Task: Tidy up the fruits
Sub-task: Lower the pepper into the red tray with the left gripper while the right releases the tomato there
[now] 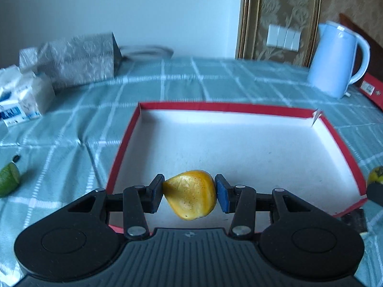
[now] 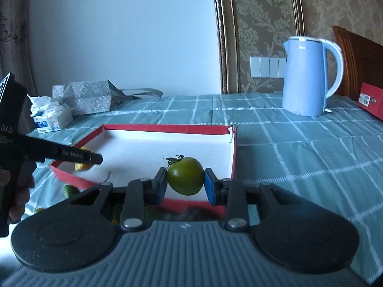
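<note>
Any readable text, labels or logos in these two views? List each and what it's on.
"DAS": on the black body of the left gripper, at the left edge of the right wrist view; cut off.
"GenRobot AI": on that gripper's finger; soft, probable reading.
Kettle: faint mark near the top, unreadable.
Red box: white sticker, print too small.
Tissue pack: blue label, too blurred.
Tray, yellow fruit, green tomato: no text.

The left gripper (image 1: 189,195) has its two fingers (image 1: 155,195) pressed on both sides of a yellow fruit (image 1: 191,195), so it hangs in the air between them. The right gripper (image 2: 184,183) does the same with a green tomato (image 2: 184,179), its blue pads squeezing each side. Both point forward, level, side by side, left one a little ahead.
</note>
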